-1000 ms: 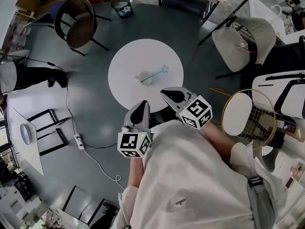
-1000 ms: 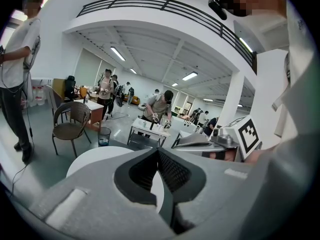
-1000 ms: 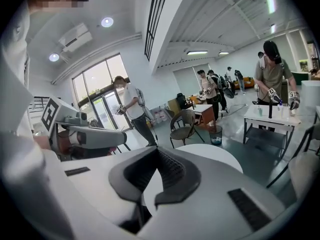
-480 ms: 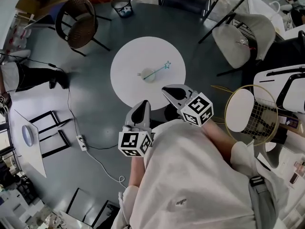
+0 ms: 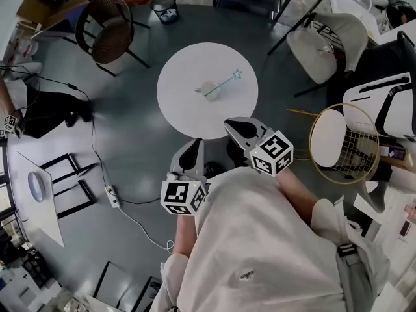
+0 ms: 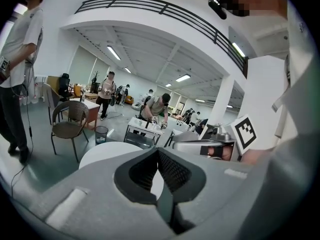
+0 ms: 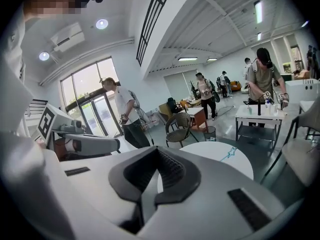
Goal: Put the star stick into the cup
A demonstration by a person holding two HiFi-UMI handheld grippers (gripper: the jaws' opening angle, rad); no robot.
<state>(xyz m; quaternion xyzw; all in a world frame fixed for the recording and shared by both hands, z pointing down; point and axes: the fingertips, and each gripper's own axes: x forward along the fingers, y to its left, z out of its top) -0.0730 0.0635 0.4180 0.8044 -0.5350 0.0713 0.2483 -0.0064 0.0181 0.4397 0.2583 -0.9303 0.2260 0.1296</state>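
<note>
Star stick [image 5: 226,83] is leaning in cup [image 5: 209,89], long axis near-left to far-right, star end far-right. L gripper [image 5: 194,146] and R gripper [image 5: 233,126] are hovering well nearer, both clenched, empty.

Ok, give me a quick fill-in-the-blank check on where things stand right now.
The star stick leans out of the ___ on the round white table.
The left gripper has its jaws ___.
The right gripper, held well short of the table, holds ___.
Missing words: cup; shut; nothing.
</note>
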